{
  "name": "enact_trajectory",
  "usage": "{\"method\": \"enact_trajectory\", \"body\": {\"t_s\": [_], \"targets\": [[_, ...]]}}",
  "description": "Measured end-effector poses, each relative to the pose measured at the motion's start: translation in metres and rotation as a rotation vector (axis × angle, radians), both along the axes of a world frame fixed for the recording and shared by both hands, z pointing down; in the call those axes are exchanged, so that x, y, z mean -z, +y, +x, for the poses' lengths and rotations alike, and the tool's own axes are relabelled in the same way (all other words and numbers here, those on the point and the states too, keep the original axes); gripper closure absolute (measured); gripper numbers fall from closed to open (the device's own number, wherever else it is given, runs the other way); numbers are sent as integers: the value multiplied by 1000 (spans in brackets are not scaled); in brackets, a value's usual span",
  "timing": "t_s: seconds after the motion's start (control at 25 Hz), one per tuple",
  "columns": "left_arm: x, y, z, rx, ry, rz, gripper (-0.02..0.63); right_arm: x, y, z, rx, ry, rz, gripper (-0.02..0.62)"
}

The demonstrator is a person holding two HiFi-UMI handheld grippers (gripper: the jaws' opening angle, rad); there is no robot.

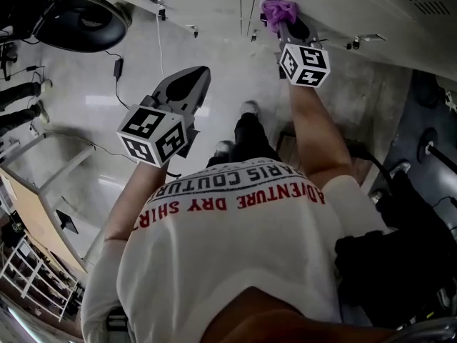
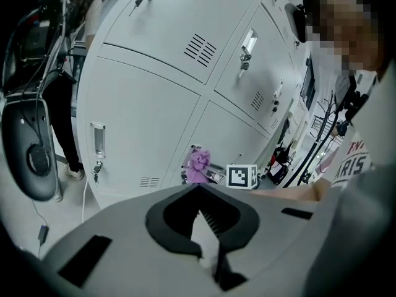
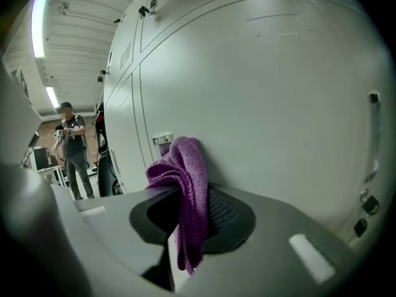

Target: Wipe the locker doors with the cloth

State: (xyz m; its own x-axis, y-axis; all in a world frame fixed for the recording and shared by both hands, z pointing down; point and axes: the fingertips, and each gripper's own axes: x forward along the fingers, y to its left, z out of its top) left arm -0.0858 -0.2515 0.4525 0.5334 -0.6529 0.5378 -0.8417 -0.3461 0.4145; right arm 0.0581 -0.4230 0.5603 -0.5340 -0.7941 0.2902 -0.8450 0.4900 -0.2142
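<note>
A purple knitted cloth [image 1: 278, 7] is pinched in my right gripper [image 1: 284, 18], which is shut on it and presses it flat against a pale grey locker door [image 1: 335, 6]. In the right gripper view the cloth [image 3: 189, 159] hangs over the closed jaws of the right gripper [image 3: 185, 190] and touches the door [image 3: 266, 91]. My left gripper [image 1: 187, 86] hangs lower and to the left, away from the lockers, shut with nothing in it. Past the left gripper's [image 2: 199, 189] own tips, that gripper's view shows the cloth [image 2: 198, 166] on the bank of lockers [image 2: 142, 104].
A black office chair [image 1: 78, 20] stands left of the lockers, with a cable [image 1: 158, 45] on the floor beside it. Dark equipment [image 1: 414, 213] crowds the right side. A wooden table [image 1: 28, 220] is at lower left. A person [image 3: 73, 147] stands further along the locker row.
</note>
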Motion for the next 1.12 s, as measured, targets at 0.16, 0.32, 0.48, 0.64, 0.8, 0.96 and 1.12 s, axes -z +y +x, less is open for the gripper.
{"method": "enact_trajectory", "body": {"t_s": [0.16, 0.32, 0.48, 0.64, 0.8, 0.96, 1.12], "targets": [[-5, -2, 15, -33, 0, -7, 604, -3, 1, 37, -62, 2, -2, 532], [-13, -6, 34, -70, 8, -16, 604, -6, 0, 82, -139, 8, -7, 532], [-18, -9, 55, -113, 13, -22, 604, -7, -1, 130, -216, 23, -6, 532], [-24, -11, 69, -141, 15, -33, 604, -13, 0, 175, -303, 46, -16, 532], [-27, -14, 79, -156, 19, -36, 604, -14, -2, 192, -305, 71, -14, 532], [-26, -16, 81, -156, 25, -34, 604, -14, 2, 189, -302, 56, -12, 534], [-31, -16, 74, -140, 28, -35, 604, -24, 12, 168, -254, 50, -27, 534]]}}
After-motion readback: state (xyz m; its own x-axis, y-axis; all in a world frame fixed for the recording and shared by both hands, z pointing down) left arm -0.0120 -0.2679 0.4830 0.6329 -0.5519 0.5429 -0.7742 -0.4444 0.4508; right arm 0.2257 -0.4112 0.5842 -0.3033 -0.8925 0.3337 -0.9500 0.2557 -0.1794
